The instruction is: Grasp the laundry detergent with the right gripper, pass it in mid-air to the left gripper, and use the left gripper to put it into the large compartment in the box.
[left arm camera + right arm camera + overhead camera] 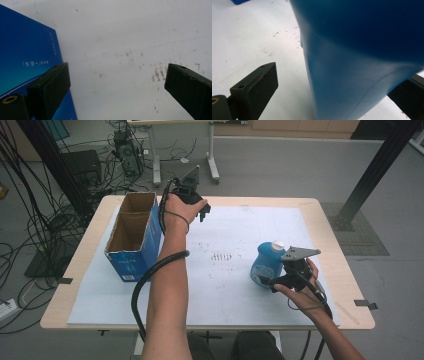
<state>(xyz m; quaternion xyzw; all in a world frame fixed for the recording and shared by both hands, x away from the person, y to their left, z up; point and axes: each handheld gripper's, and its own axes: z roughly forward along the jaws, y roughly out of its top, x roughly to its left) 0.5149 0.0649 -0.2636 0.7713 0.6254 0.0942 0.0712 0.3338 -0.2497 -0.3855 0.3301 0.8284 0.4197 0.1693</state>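
Note:
A blue bottle (266, 262) with a white cap stands on the white table mat (230, 235) at the right. My right gripper (268, 283) is at its near side, open. In the right gripper view the bottle (362, 60) sits between the jaws; the left finger (257, 87) stands clear of it, and the right finger (409, 95) is partly hidden behind it. My left gripper (204, 212) hovers over the back of the table, open and holding nothing. Its own view looks down on the mat between two wide-apart fingers (50, 85), with my left gripper (117, 82) midway.
An open blue cardboard box (132, 237) stands at the table's left, just left of my left forearm; its side wall (25, 50) is in the left gripper view. Smudge marks (220, 256) dot the mat's middle. Cables and equipment lie on the floor behind.

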